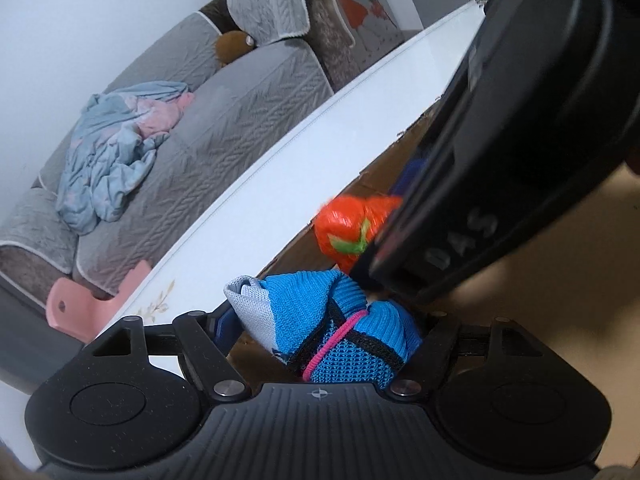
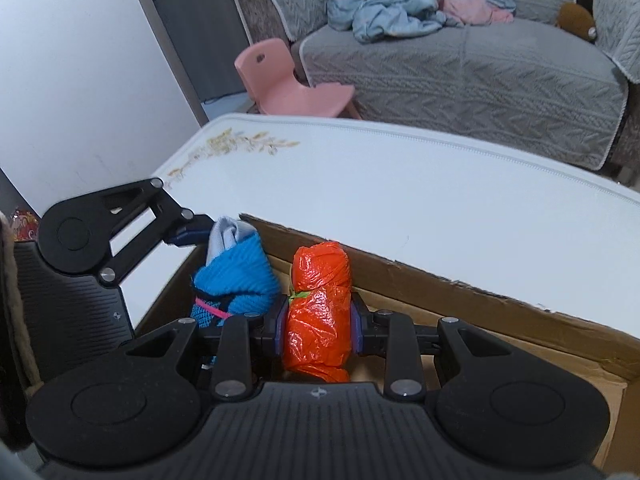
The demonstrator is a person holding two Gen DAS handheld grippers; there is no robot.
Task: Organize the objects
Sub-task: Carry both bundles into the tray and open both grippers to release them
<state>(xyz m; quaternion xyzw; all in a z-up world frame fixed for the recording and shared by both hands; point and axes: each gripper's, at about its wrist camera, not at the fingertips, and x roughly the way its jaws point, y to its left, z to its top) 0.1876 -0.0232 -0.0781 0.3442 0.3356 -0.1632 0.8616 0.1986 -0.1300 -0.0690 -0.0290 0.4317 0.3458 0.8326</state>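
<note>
Grey sofa point(image 2: 460, 76) with crumpled bedding point(image 2: 400, 4); pink chair point(image 2: 288, 88) beside it.

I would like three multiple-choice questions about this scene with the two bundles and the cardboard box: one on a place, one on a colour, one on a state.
1. Where is the pink chair?
A. Inside the cardboard box
B. Between the white table and the grey sofa
C. On top of the sofa

2. What colour is the band around the blue sock bundle?
A. Pink
B. Yellow
C. White

3. How is the right claw?
A. Wide open and empty
B. Shut on nothing
C. Shut on the orange plastic bundle

Answers:
1 B: it stands on the floor beyond the white table, against the grey sofa.
2 A: a pink band crosses the knit.
3 C: its pads press both sides of the bundle over the cardboard box.
</note>
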